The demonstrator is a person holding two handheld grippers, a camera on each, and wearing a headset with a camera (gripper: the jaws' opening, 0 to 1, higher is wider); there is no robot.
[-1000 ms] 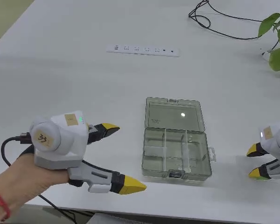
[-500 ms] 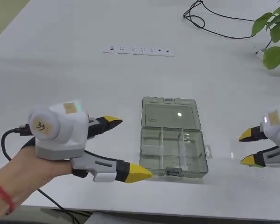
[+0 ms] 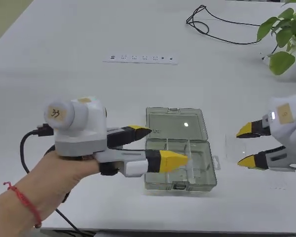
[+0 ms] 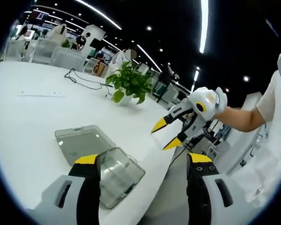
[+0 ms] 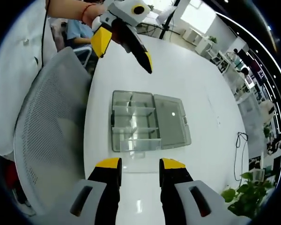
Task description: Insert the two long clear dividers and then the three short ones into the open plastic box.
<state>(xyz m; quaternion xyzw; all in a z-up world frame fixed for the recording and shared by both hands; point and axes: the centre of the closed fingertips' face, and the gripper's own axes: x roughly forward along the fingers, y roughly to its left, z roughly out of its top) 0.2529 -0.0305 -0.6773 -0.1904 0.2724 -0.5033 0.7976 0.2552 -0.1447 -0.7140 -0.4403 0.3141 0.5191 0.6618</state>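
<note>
The open clear plastic box (image 3: 179,178) lies on the white table with its lid (image 3: 175,123) folded back. Clear dividers stand inside its base (image 5: 131,123). My left gripper (image 3: 166,145) is open and empty, hovering over the box's left side, with one yellow fingertip (image 3: 172,159) above the base. My right gripper (image 3: 242,146) is open and empty, just right of the box and apart from it. A faint clear outline shows on the table under it; I cannot tell what it is. The left gripper view shows the box (image 4: 113,174) below and the right gripper (image 4: 170,133) beyond.
A white power strip (image 3: 140,58) lies further back on the table. A black cable (image 3: 212,29) and a green plant (image 3: 283,34) sit at the back right. A grey mesh chair (image 5: 51,117) stands past the table's front edge (image 3: 187,229).
My left gripper has moved right and now reaches over the box's left side. My right gripper has risen and come slightly closer to the box. The head view has shifted.
</note>
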